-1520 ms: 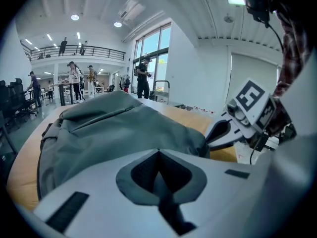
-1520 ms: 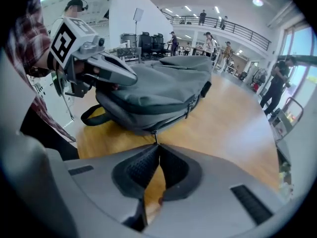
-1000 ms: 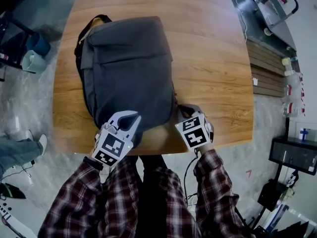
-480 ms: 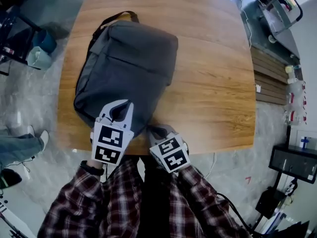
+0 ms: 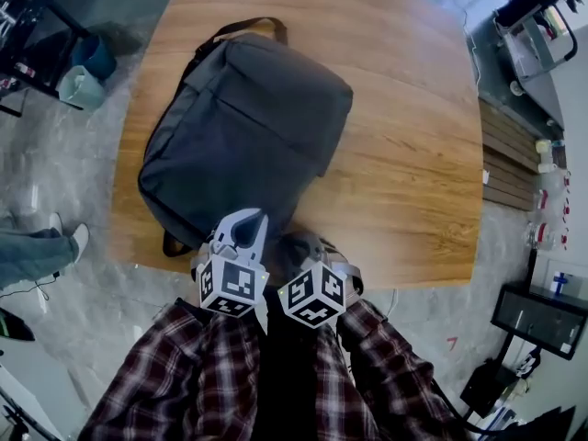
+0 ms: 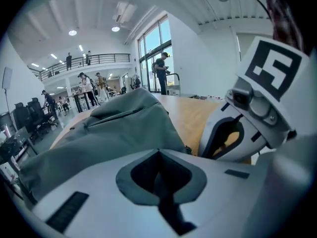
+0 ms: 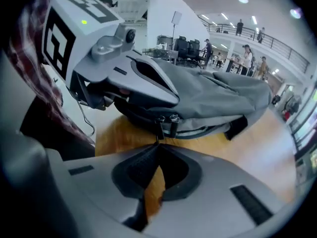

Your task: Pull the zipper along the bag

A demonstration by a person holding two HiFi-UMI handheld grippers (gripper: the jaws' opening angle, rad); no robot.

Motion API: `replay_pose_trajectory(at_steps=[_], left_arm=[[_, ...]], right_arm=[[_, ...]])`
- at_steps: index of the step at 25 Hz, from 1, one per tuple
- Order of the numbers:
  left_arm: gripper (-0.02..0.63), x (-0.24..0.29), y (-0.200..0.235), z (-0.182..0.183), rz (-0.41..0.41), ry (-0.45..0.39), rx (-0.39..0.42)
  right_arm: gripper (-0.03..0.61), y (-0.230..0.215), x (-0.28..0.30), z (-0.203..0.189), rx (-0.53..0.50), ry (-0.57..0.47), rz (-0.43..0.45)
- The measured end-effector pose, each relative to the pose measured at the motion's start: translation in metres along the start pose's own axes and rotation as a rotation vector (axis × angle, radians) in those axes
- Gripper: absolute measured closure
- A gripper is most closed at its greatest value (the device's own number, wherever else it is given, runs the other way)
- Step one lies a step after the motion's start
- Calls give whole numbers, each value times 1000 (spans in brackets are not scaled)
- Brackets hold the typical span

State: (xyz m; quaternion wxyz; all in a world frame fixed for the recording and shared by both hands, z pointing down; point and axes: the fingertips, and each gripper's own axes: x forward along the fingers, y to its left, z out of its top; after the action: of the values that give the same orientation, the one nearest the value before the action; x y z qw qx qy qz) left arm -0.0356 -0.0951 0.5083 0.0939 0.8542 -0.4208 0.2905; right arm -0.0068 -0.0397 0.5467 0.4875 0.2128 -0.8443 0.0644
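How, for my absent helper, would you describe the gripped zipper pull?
On the wooden table lies a grey backpack. At its edge nearest the person sit two black tabs; the zipper pull is the one pinched by the right gripper.

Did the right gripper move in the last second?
Yes. The right gripper has slid left along the near edge of the table, holding the zipper pull, to beside the left gripper on the bag.

Left gripper (image 6: 158, 151), right gripper (image 7: 158, 144); jaws together
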Motion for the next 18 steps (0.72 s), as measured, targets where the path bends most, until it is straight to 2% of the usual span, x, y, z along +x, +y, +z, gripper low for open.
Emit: replay_pose_trajectory(at_steps=[3,11,18], left_arm=[[604,-4,-3,0,-26,-15,6],[604,-3,-9,-1,-56,-13,-1],[604,0,-7,5,-51,-23,-55]], right_arm=[[568,-11,3,2,-29,9,-22],[560,-42,7,1,-26,17,-52],[557,-61,9,1,13,10,-57]])
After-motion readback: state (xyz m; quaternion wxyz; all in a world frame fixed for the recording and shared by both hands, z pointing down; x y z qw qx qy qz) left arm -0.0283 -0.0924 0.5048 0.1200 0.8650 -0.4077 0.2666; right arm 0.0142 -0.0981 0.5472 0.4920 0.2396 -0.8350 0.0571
